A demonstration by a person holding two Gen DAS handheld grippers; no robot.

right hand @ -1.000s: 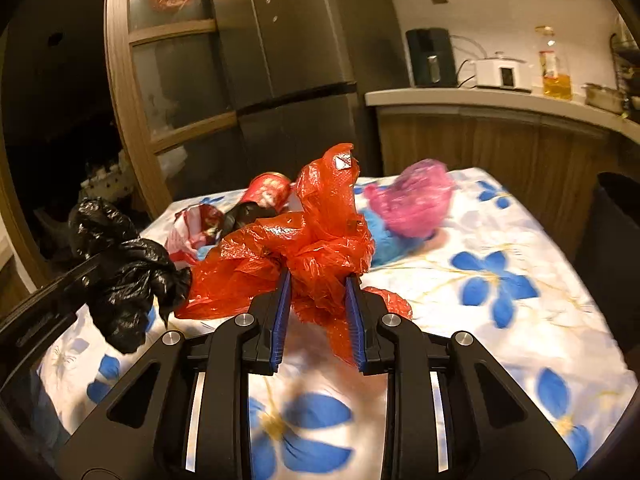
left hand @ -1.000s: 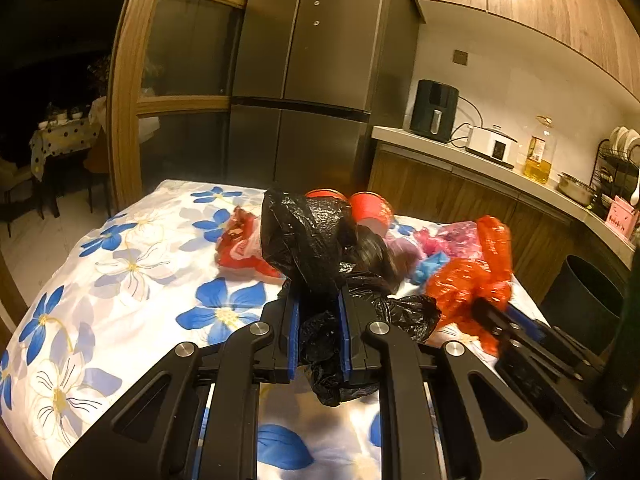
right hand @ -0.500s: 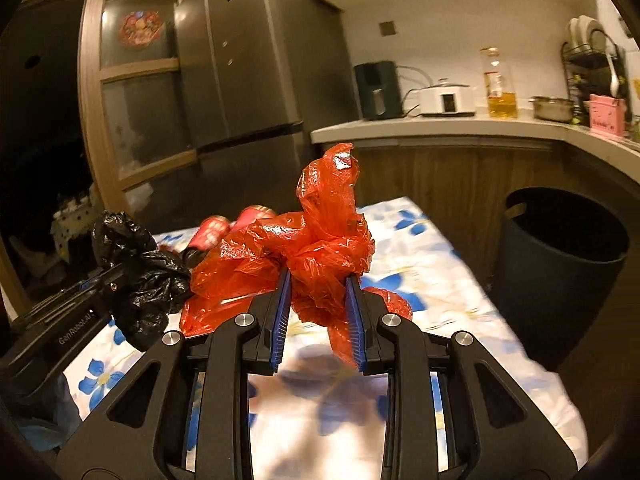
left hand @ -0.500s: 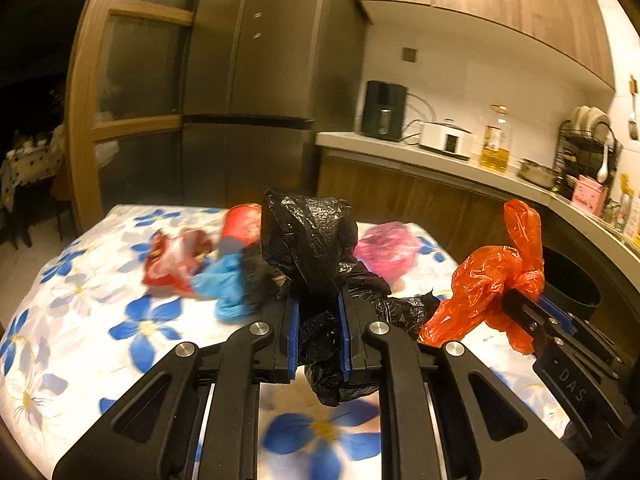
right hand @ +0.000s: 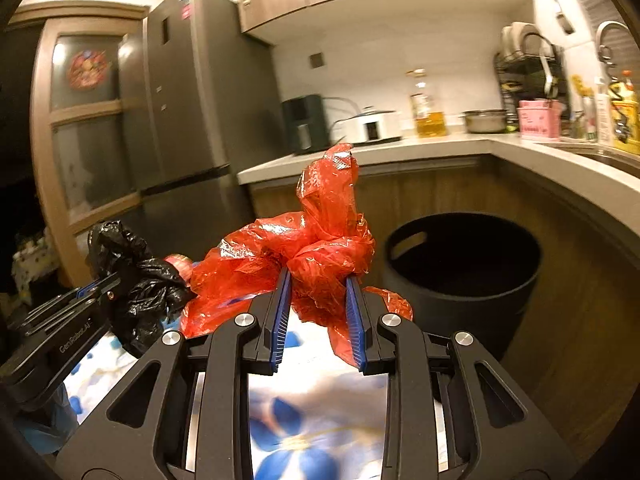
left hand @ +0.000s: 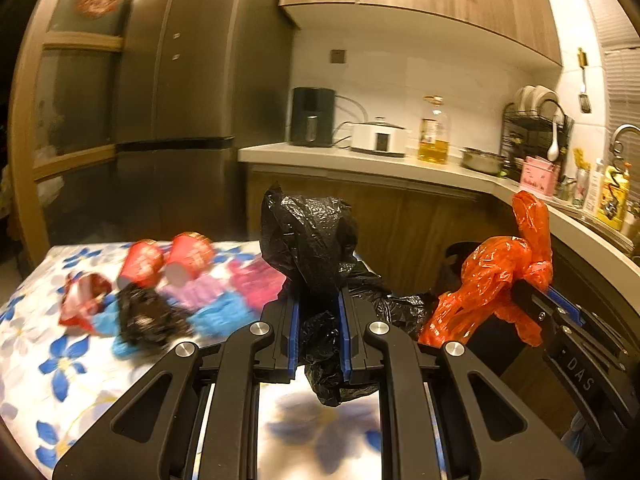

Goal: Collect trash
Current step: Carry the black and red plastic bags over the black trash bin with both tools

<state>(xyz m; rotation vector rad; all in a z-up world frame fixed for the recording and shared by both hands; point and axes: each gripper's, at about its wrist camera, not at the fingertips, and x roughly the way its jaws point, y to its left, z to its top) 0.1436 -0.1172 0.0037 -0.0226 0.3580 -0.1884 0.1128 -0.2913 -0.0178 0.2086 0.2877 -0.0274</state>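
Right wrist view shows the right gripper [right hand: 318, 312] pinching a crumpled red plastic bag [right hand: 320, 248] between its blue pads, and ahead of it, a little to the right, stands the dark round trash bin [right hand: 460, 276] with its mouth open. In the left wrist view the left gripper [left hand: 318, 322] is closed on a black plastic bag [left hand: 312, 248], which hangs below the pads too. Both bags are lifted off the flowered tablecloth [left hand: 48, 344]; the left tongs are just beside the right ones, on their left.

I judge that the carrying step is in hand: both bags are picked up and go toward the bin. The next move calls for bringing each pair of tongs over the bin mouth and only then opening the jaws, one after the other, because the bags are light and may drift or stick.

Room is narrow: the bin sits between the table edge and the wooden cabinet front [right hand: 560, 288] under the curved countertop [right hand: 540, 160]. More trash, red cups [left hand: 168, 260] and coloured bags, waits behind-left of the left tongs.
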